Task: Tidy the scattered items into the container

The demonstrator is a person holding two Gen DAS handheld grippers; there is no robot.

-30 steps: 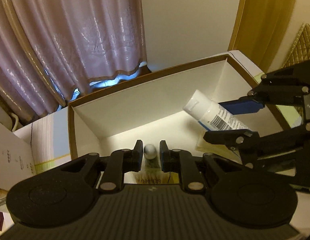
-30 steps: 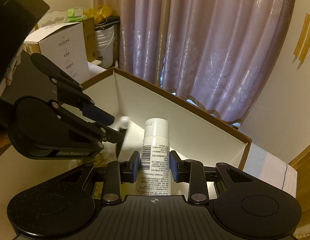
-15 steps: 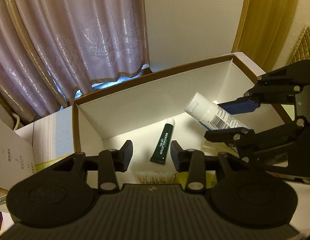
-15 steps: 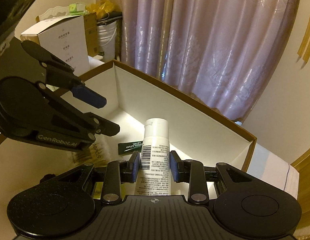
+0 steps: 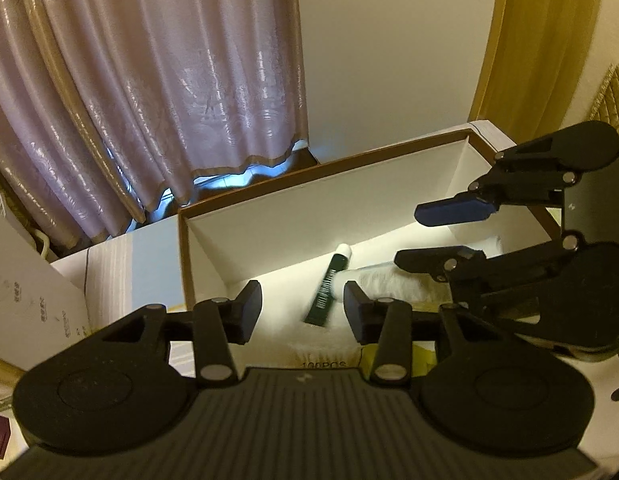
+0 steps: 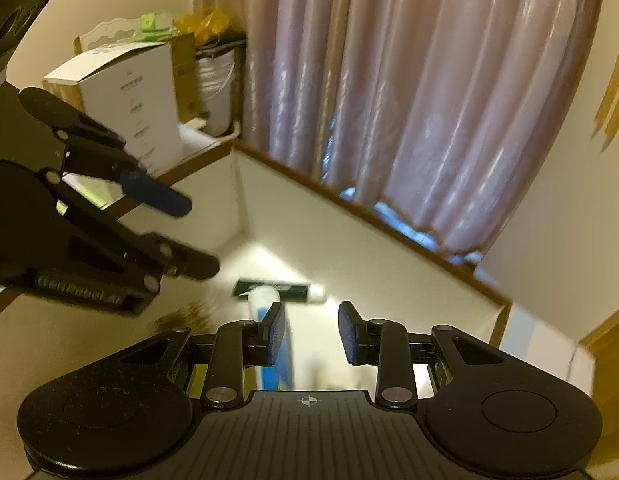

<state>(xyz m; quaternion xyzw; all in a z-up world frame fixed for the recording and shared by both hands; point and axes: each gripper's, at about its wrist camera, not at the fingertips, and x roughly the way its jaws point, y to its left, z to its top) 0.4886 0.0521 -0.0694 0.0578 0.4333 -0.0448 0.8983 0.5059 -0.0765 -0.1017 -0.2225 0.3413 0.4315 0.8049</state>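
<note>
A white box with a brown rim (image 5: pixel 309 200) is the container; it also shows in the right wrist view (image 6: pixel 349 216). A dark green tube with a white cap (image 5: pixel 327 288) lies on its floor, also in the right wrist view (image 6: pixel 277 288). A white bottle (image 5: pixel 389 280) is blurred beside the tube; in the right wrist view (image 6: pixel 275 340) it is below the jaws. My left gripper (image 5: pixel 302 308) is open and empty above the box. My right gripper (image 6: pixel 312 334) is open and empty; it shows in the left wrist view (image 5: pixel 441 236) at the box's right end.
A packet of cotton swabs (image 5: pixel 325 354) and something yellow (image 5: pixel 421 354) lie in the box near me. A tall white carton (image 6: pixel 129 100) and a bucket (image 6: pixel 217 88) stand left of the box. Pink curtains (image 5: pixel 149 80) hang behind.
My left gripper let go of the green tube, which now lies in the box, and has risen. My right gripper opened and the white bottle dropped into the box.
</note>
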